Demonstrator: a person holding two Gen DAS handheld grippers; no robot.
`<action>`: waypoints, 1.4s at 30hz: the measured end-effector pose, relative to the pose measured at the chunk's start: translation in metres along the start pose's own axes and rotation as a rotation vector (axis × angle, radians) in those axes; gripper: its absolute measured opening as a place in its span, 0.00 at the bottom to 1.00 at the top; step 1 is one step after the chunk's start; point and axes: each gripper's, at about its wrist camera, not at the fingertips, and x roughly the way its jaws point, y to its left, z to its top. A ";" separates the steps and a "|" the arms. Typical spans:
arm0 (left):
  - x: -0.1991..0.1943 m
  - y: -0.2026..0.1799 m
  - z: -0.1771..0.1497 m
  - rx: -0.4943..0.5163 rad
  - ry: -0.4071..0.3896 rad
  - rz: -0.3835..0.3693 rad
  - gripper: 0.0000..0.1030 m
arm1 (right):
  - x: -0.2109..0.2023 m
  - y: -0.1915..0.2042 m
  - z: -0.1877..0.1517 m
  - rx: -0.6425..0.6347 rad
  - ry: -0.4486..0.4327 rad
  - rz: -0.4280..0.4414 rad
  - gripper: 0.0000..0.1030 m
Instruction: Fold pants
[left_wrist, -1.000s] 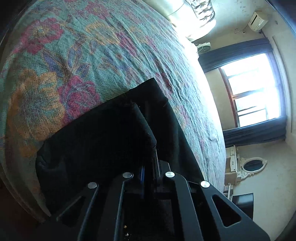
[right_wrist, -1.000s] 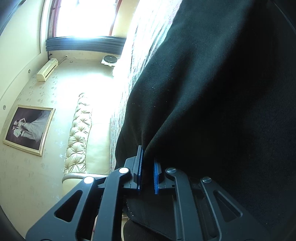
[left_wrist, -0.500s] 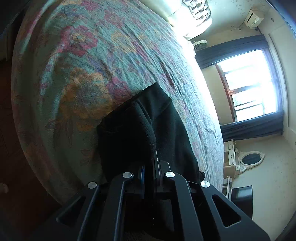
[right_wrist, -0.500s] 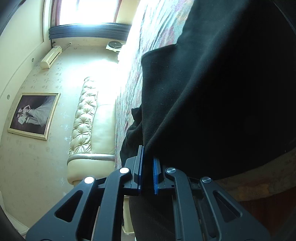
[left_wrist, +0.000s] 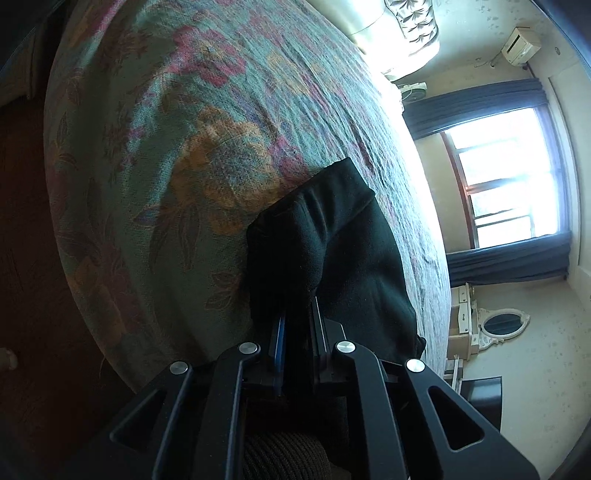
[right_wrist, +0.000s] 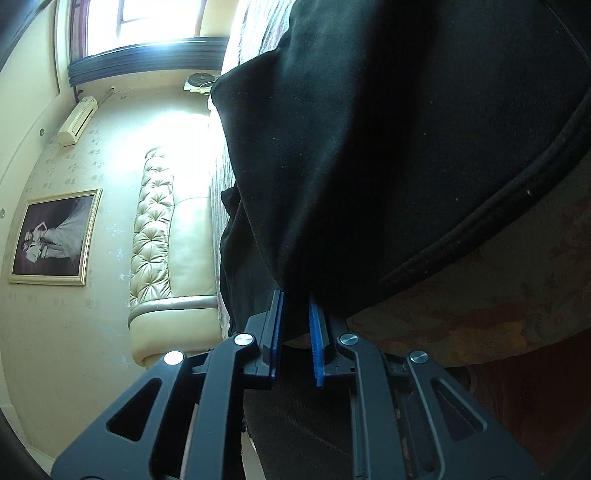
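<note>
Black pants (left_wrist: 332, 236) lie bunched in a narrow fold on the flowered bedspread (left_wrist: 184, 129), near the bed's rounded edge. My left gripper (left_wrist: 298, 314) has a thick wad of the black cloth packed between its blue pads, and its jaws are starting to open. In the right wrist view the pants (right_wrist: 406, 147) fill the upper right, their hem seam curving along the bed edge. The right gripper (right_wrist: 295, 295) is opening. Its blue pads stand apart with a clear gap, and only a corner of the cloth hangs between the tips.
Dark floor (left_wrist: 26, 258) lies just past the bed's edge. A cream tufted headboard (right_wrist: 166, 229) stands at the far end, beside a framed picture (right_wrist: 55, 236) on the wall. A bright window (left_wrist: 509, 177) with dark curtains and a white mirrored dresser (left_wrist: 502, 321) stand beyond the bed.
Both grippers have drawn the pants back toward the bed's edge, so more bedspread and floor show. The cloth has bunched narrower. The right pads have spread visibly, the left only slightly.
</note>
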 end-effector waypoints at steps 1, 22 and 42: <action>-0.005 -0.002 -0.002 0.022 -0.010 0.008 0.10 | -0.007 0.001 0.000 -0.003 -0.011 0.001 0.24; 0.088 -0.212 -0.171 0.746 0.278 -0.218 0.79 | -0.283 -0.030 0.206 0.099 -0.722 -0.154 0.63; 0.127 -0.228 -0.259 0.785 0.478 -0.240 0.79 | -0.197 -0.005 0.255 -0.015 -0.530 -0.161 0.06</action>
